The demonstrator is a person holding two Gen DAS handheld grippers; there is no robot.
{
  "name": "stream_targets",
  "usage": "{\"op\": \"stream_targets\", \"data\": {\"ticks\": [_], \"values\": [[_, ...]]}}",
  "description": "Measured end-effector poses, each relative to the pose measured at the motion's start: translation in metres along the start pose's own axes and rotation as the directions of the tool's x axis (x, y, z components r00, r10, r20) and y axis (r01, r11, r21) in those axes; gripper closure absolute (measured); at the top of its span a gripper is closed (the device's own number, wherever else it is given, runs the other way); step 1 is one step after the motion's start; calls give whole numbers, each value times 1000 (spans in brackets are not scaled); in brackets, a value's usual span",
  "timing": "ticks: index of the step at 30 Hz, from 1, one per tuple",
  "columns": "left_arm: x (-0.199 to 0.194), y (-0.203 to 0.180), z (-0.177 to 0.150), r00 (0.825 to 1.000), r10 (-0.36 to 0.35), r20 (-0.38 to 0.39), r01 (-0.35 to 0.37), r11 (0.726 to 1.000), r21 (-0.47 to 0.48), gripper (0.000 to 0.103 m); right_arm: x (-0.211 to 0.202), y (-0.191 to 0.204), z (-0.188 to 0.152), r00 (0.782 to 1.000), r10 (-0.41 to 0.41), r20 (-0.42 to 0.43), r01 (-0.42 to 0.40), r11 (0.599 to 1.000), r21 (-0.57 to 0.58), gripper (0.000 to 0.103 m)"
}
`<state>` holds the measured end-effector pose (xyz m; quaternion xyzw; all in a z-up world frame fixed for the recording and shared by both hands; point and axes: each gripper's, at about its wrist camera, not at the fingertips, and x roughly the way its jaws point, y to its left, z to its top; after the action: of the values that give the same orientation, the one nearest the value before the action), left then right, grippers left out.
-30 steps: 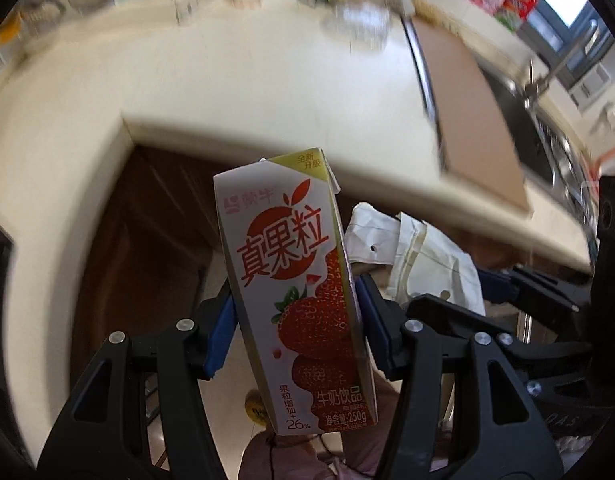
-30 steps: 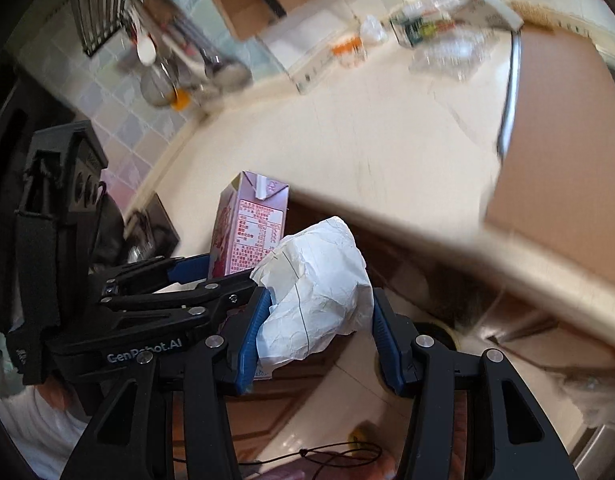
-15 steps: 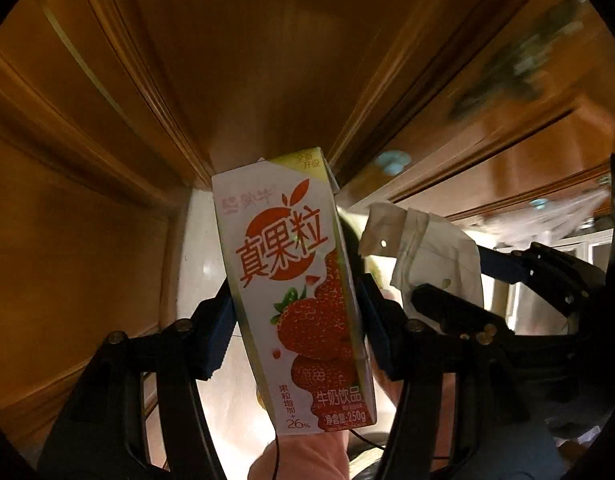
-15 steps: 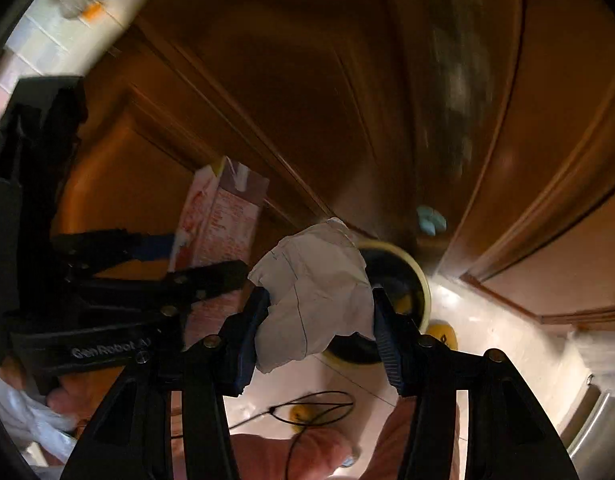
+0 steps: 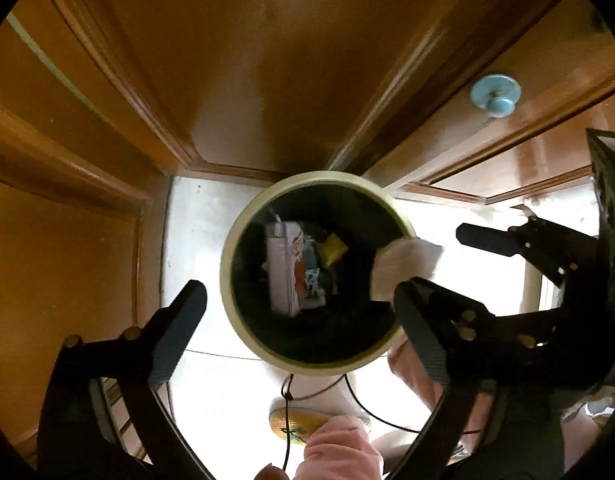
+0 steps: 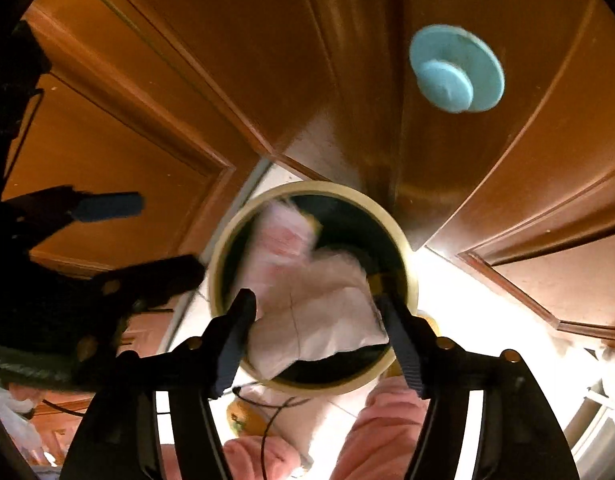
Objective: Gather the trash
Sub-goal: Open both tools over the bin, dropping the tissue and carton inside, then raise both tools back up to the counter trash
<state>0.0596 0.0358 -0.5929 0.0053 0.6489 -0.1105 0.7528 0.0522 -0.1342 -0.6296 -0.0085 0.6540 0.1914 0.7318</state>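
Crumpled white paper [image 6: 319,320], creased, between my opening right hand-held gripper [image 6: 315,332]; milk carton [image 5: 291,268], white-red, in bin [image 5: 227,280]; left hand-held gripper [image 5: 297,320] opening, empty.

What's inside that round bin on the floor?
In the bin, a milk carton lies atop something yellow and other wrappers. Its dark depths, and what lies under the carton, stay hidden.

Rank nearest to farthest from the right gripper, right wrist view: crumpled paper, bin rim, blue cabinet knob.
1. crumpled paper: between the opening fingers of the right gripper, over the bin mouth.
2. bin rim: just below and beyond the fingers, on the floor.
3. blue cabinet knob: farthest, upper right on the wooden door.
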Motion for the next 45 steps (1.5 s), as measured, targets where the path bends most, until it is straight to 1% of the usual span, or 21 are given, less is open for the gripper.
{"op": "stream_targets", "data": {"ticks": [1, 6, 8, 11, 15, 20, 22, 23, 24, 27, 29, 30, 31, 34, 35, 36, 38, 40, 42, 43, 45], "values": [[1, -2, 8, 1000, 4, 1, -4, 1000, -3, 9, 1, 0, 0, 1000, 0, -2, 0, 1000, -1, 36], [-14, -9, 16, 1000, 11, 8, -11, 1000, -20, 9, -6, -5, 4, 1000, 6, -3, -6, 1000, 6, 36], [-30, -11, 15, 1000, 18, 15, -17, 999, -32, 9, -10, -7, 6, 1000, 13, -1, -13, 1000, 12, 36], [-59, -10, 14, 999, 12, 30, -10, 998, -61, 9, -33, -2, 7, 1000, 24, 6, -25, 999, 22, 36], [-106, -13, 12, 998, 6, 58, -1, 996, -87, 9, -83, 15, 12, 999, 37, 27, -38, 999, 14, 36], [-196, -21, 10, 993, 16, 116, -6, 996, -88, 9, -159, 39, 22, 996, 52, 78, -52, 999, 3, 36], [-237, -23, 13, 989, 4, 148, 11, 995, -101, 9, -199, 49, 28, 992, 58, 111, -58, 998, -6, 36], [-254, -24, 15, 987, -3, 163, 20, 994, -105, 9, -213, 53, 29, 990, 58, 126, -58, 998, -8, 36], [-269, -26, 17, 984, -7, 181, 27, 994, -109, 9, -237, 59, 34, 987, 59, 150, -58, 998, -15, 36], [-328, -34, 26, 969, -8, 248, 35, 994, -105, 9, -293, 71, 46, 976, 56, 211, -50, 998, -30, 36], [-369, -41, 36, 955, 3, 298, 25, 996, -88, 9, -325, 77, 53, 968, 50, 246, -43, 998, -35, 36], [-385, -44, 40, 947, 8, 320, 19, 997, -80, 9, -347, 81, 59, 960, 51, 275, -42, 998, -37, 36], [-402, -47, 45, 940, 13, 342, 12, 997, -72, 9, -360, 83, 62, 955, 51, 292, -42, 998, -37, 36], [-452, -54, 59, 916, 17, 401, 5, 998, -55, 9, -412, 88, 73, 930, 42, 365, -33, 999, -31, 36], [-463, -56, 63, 911, 12, 413, 11, 999, -52, 9, -425, 88, 75, 924, 39, 381, -31, 999, -29, 36], [-474, -60, 67, 905, 5, 425, 18, 999, -50, 9, -443, 88, 80, 912, 36, 409, -28, 999, -24, 36], [-501, -67, 78, 890, -12, 455, 32, 999, -36, 9, -469, 85, 89, 898, 30, 438, -24, 1000, -19, 36], [-524, -76, 91, 875, -7, 484, 18, 1000, -18, 8, -495, 82, 100, 884, 21, 466, -17, 1000, -12, 36], [-545, -85, 106, 865, 5, 502, -4, 1000, -4, 8, -511, 75, 110, 872, 17, 489, -16, 1000, -7, 36], [-555, -96, 113, 862, 10, 508, -13, 1000, 3, 8, -519, 72, 116, 865, 17, 502, -17, 1000, -4, 36], [-564, -107, 124, 857, 9, 515, -21, 1000, 16, 8, -533, 64, 128, 854, 8, 520, -14, 1000, 8, 35]]}}
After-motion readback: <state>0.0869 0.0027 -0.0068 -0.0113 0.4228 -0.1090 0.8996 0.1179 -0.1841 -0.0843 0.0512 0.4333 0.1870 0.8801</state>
